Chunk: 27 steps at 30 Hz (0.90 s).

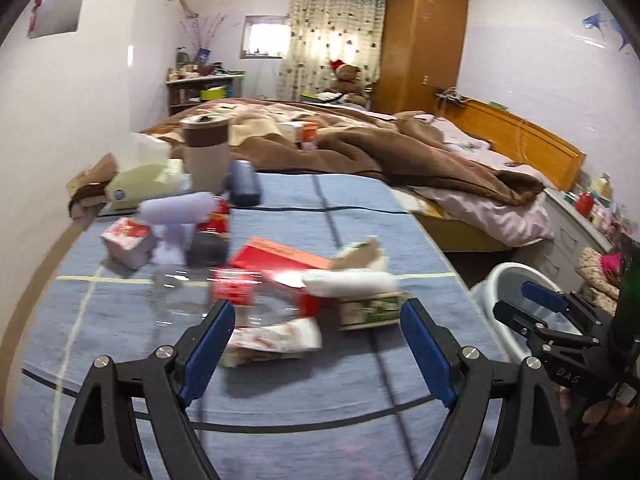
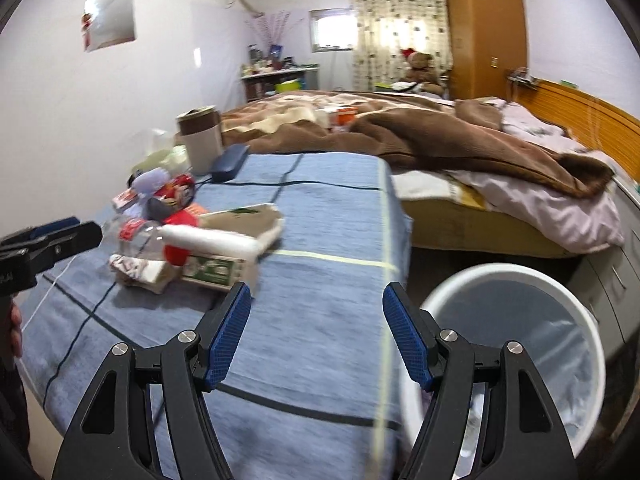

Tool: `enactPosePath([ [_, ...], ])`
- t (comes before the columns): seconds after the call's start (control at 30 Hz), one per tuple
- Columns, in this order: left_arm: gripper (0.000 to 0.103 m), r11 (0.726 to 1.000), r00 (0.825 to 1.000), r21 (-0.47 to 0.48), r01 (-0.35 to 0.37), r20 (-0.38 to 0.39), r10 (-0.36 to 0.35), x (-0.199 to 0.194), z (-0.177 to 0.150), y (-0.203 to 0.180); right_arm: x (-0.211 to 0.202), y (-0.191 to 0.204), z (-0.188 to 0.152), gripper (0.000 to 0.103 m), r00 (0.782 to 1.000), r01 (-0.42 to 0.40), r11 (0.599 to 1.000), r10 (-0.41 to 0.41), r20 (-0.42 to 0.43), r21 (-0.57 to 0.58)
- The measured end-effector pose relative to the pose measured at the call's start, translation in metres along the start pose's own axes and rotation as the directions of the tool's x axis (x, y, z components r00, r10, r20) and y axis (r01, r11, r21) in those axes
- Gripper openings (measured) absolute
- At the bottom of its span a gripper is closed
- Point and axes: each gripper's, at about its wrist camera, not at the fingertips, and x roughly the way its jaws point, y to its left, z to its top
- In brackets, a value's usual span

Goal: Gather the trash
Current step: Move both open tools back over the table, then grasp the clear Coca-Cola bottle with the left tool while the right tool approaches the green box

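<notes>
Here, both the left gripper [image 1: 318,316] and the right gripper [image 2: 316,304] hang wide open and empty above the blue tablecloth [image 2: 320,240]. Beyond them the trash pile [image 1: 304,280] lies on the tablecloth, left of the white bin [image 2: 516,344] standing off the cloth's right edge.

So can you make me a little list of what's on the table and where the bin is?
surface: table with a blue cloth
trash pile: clear plastic bottle, red box, green and white carton, crumpled wrapper
bin: white bin, on the floor right of the table, lined with a bag
left tool: open, facing the pile, holding nothing
right tool: open, over bare cloth, holding nothing
</notes>
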Motion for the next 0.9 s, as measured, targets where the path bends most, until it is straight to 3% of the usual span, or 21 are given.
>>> enactPosePath([
  [0.37, 0.087, 0.999, 0.997, -0.005, -0.047, -0.059, 0.047, 0.022, 0.012, 0.065, 0.034, 0.050, 0.011, 0.070, 0.991, -0.117, 0.985, 0.109, -0.075, -0.123],
  [0.63, 0.087, 0.999, 0.994, 0.050, 0.000, -0.113, 0.006, 0.053, 0.029, 0.078, 0.060, 0.065, 0.016, 0.070, 0.984, -0.147, 0.971, 0.123, -0.128, -0.190],
  [0.9, 0.087, 0.990, 0.985, 0.138, 0.011, -0.175, 0.013, 0.083, 0.035, 0.080, 0.066, 0.063, 0.016, 0.070, 0.964, -0.221, 0.950, 0.178, -0.195, -0.223],
])
